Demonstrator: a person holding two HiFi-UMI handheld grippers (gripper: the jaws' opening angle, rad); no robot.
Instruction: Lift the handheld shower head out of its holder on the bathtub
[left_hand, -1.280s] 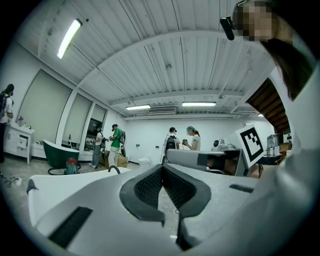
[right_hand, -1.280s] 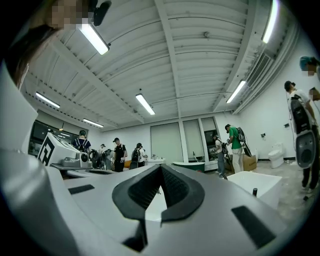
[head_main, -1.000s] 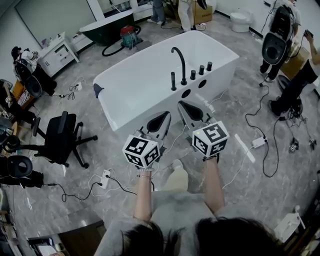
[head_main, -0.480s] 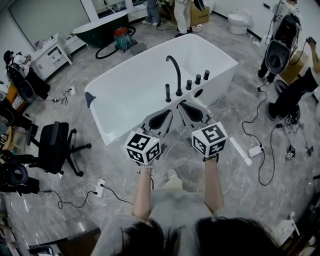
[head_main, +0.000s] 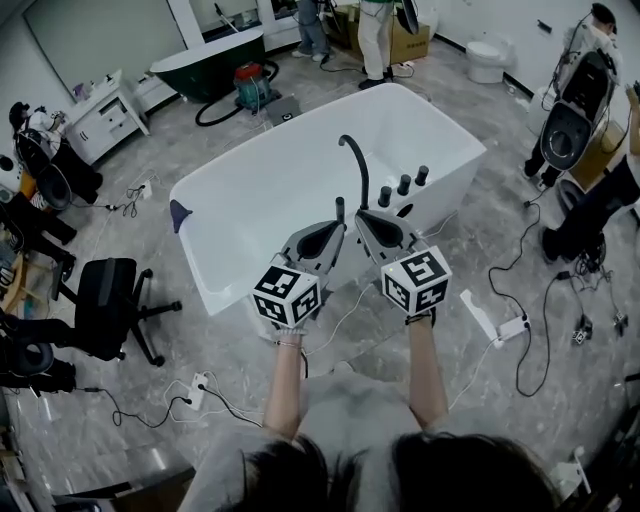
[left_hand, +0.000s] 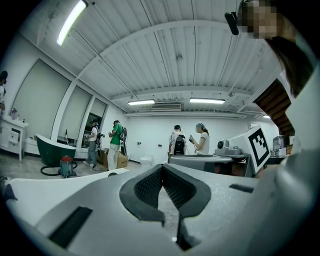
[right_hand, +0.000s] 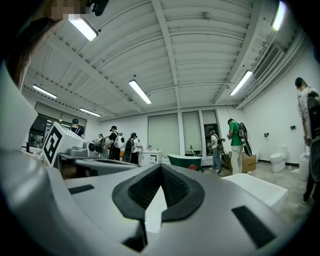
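At bathtub (head_main: 205, 262) rim, shower head (head_main: 340, 207) half-hidden behind left gripper (head_main: 336, 228) and right gripper (head_main: 362, 216), fingers closed.

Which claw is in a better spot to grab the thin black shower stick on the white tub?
Probably the left claw: in the head view its tip sits right under the thin black handheld shower head. The right claw points nearer the curved black faucet. Both are shut.

No readable text, no legible labels, brands, numbers or signs on anything shown
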